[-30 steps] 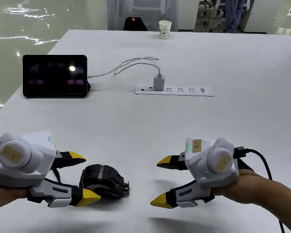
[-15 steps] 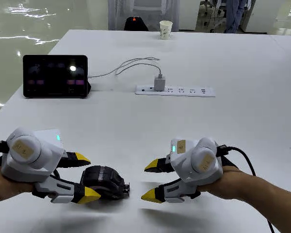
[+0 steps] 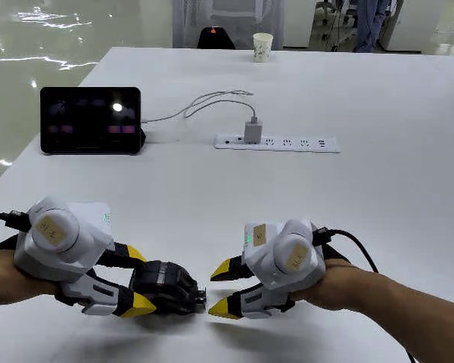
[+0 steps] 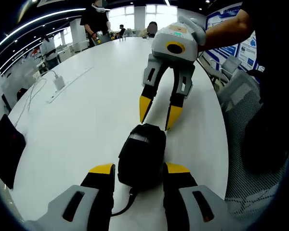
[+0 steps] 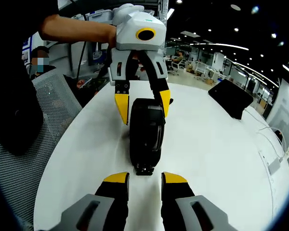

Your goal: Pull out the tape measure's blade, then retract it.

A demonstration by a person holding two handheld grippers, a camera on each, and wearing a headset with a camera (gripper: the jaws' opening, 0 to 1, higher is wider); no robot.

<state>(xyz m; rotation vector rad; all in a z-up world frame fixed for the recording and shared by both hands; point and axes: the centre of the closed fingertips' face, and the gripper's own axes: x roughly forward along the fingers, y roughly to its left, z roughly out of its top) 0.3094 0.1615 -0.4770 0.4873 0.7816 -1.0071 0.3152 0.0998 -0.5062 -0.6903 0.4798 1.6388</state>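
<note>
- Tape measure (image 3: 166, 286), black, lies on the white table (image 3: 234, 189) near the front edge, blade not pulled out.
- The left gripper (image 3: 136, 278) is clamped on its case, one jaw on each side.
- The right gripper (image 3: 219, 287) has its jaws apart, tips just beside the blade's end hook (image 5: 144, 169).
</note>
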